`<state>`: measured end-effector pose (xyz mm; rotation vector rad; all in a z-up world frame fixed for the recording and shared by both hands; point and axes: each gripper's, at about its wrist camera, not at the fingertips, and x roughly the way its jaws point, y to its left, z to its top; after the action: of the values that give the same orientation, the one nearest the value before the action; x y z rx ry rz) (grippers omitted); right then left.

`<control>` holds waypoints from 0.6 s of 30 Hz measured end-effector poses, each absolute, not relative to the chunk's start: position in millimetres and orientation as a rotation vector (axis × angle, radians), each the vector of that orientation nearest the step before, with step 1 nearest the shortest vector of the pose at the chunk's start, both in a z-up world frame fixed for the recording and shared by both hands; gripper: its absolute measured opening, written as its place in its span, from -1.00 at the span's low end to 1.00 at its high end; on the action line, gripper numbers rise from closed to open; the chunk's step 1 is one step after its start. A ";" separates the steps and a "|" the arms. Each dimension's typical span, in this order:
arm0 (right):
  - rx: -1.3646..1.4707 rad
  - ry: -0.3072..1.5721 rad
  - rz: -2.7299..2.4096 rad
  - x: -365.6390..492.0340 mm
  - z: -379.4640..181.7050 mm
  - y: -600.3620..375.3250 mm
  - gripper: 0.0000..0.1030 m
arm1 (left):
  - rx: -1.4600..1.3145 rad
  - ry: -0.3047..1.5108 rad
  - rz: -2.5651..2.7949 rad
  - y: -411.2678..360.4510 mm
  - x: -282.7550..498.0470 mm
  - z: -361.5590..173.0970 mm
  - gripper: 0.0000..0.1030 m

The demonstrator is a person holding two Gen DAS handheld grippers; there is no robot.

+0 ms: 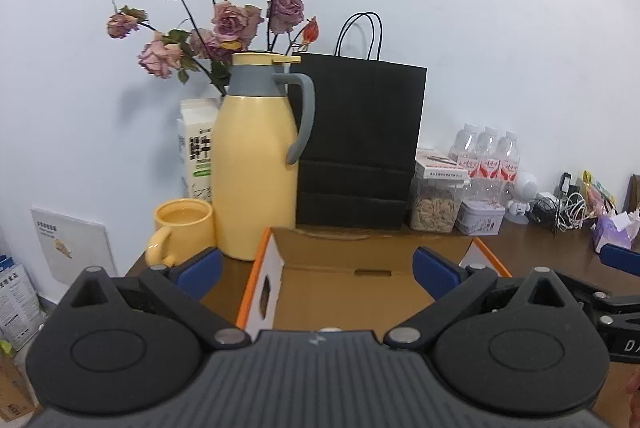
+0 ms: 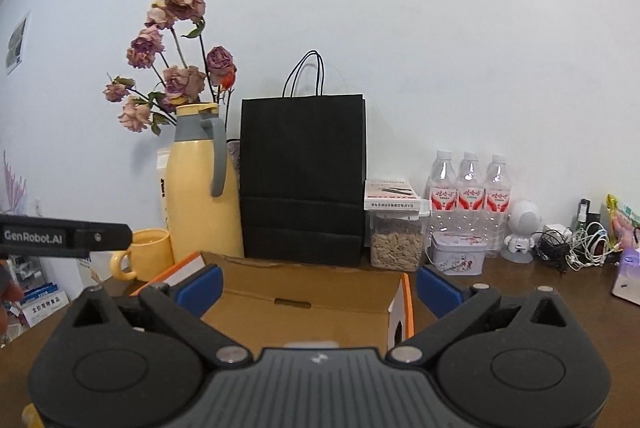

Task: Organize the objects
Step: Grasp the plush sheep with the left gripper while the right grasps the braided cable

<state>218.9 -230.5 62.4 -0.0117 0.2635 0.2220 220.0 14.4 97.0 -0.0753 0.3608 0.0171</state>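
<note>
We hold both tools low at the near edge of the brown surface (image 2: 520,280), each with its blue pads spread wide and nothing between them: the left tool (image 1: 318,268) and the right tool (image 2: 318,286) are both open and empty. Straight ahead of both lies the open cardboard box (image 1: 344,292) with its orange-edged flaps, its long axis running left to right across our view and its inside bare as far as we can see. The box sits more squarely between the left tool's pads, while the right tool looks past its right wall toward the things along the far wall, so we judge the right tool nearer to those. From left to right there stand a yellow mug (image 1: 184,228), a tall yellow thermal jug (image 1: 256,164) with a grey handle, dried roses (image 1: 224,20) behind it, a milk carton (image 1: 196,152) with Chinese print we cannot read, a black paper bag (image 2: 304,180), a clear jar of seeds (image 2: 396,244) under a small flat box, a lavender tin (image 2: 458,254) and three water bottles (image 2: 470,196) with red labels. The nearest candidates for boxing, the tin and jar, lie up and right of the right tool. On the left tool's side arm, in the right view, we read "GenRobot.AI".
</note>
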 end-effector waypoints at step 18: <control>-0.042 0.362 0.260 111.3 32.6 -237.5 1.00 | -0.052 0.484 0.047 44.4 116.5 53.2 1.00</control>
<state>111.3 -237.5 32.6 -0.0418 0.3621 0.2600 116.5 44.4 53.2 -0.0516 0.4843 0.0465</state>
